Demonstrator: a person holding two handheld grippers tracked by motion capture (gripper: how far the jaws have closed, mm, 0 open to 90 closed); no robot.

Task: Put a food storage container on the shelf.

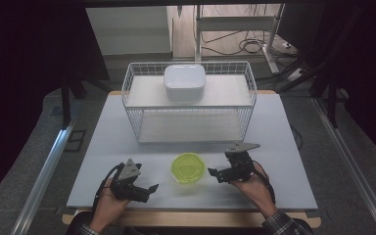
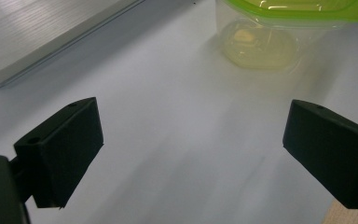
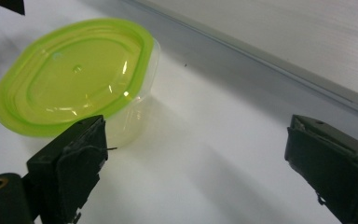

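Eyeing the green-lidded tub [image 1: 188, 168] mid-bench btwn both grippers, I judge my right hand-held gripper [image 1: 215, 172] nearer, jaws spread and empty, w/ left hand-held gripper [image 1: 149, 190] also spread, empty.

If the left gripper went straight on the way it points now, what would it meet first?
Probably the lidded container. In the left gripper view the open left gripper has bare table between its jaws, and the container sits ahead, slightly right of centre. It might graze past on the left; depth is unclear.
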